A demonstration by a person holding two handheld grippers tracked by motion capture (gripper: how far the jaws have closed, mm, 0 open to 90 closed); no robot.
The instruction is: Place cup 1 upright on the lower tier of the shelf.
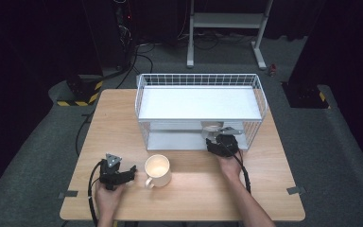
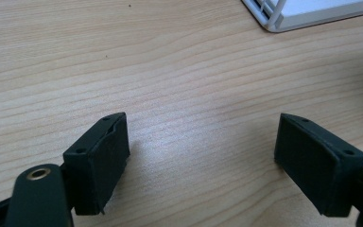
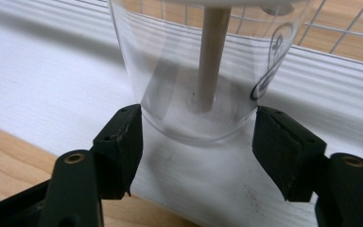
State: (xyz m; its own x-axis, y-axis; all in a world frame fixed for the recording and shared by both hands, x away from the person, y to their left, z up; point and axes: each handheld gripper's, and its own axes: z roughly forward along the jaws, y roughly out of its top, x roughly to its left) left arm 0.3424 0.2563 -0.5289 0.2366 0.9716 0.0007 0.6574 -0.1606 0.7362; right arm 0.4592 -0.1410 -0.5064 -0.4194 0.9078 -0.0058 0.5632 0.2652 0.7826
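Table (image 1: 123, 101): our pale wood, grey floor, dark room | rack (image 1: 198, 80) far | left gripper (image 2: 201, 156) open over bare wood | right gripper (image 3: 198, 142) clasps cup (image 3: 203, 71).

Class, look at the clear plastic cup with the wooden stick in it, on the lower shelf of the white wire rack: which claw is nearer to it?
Right. The right claw brackets the clear plastic cup at its base; the left claw rests apart on the wooden table, beside the cream mug.

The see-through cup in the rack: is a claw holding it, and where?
The right claw has its jaws at the bottom of the clear cup, one on each side. Whether they squeeze it yet cannot be told. The left claw holds nothing.
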